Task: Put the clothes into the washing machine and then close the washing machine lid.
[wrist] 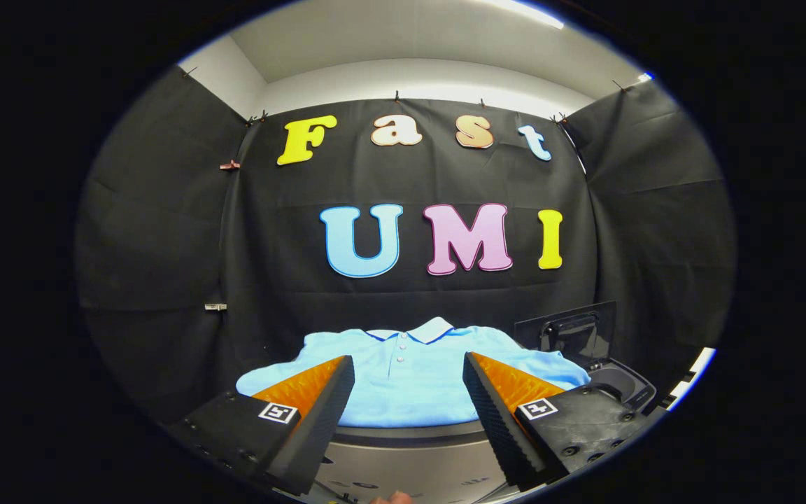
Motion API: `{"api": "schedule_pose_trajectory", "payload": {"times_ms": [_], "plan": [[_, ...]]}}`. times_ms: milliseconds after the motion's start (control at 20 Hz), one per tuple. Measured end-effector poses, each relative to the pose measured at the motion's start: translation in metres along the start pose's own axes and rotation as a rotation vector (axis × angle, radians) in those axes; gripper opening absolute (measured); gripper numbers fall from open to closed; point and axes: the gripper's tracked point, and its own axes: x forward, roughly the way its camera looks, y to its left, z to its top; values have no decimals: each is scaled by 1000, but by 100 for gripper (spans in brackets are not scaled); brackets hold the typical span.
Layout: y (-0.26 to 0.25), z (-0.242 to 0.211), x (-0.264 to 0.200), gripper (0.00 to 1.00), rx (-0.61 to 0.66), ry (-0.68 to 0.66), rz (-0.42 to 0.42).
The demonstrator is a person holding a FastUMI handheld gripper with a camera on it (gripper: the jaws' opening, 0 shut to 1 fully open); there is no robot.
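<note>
A light blue polo shirt (410, 381) lies spread flat on a grey surface (410, 435), collar toward the booth's back wall. My gripper (408, 371) is open, held above the near edge of the shirt; its two fingers stand wide apart with nothing between them. The shirt lies just ahead of and beyond the fingers. To the right of the shirt stands a small dark washing machine (620, 388) with its lid (571, 329) raised upright, the opening showing behind the right finger.
Black cloth walls close the booth on the back and both sides. The grey surface's front panel (403, 472) drops away under the fingers. A fingertip of a person's hand (392, 498) shows below, between the fingers.
</note>
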Motion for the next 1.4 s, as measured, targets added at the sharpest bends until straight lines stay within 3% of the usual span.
{"api": "schedule_pose_trajectory", "payload": {"times_ms": [750,1050,1400], "plan": [[-11,17,136,98,81,109,-35],[-11,-32,184,99,48,330,-33],[2,-91,200,99,4,633,-20]]}}
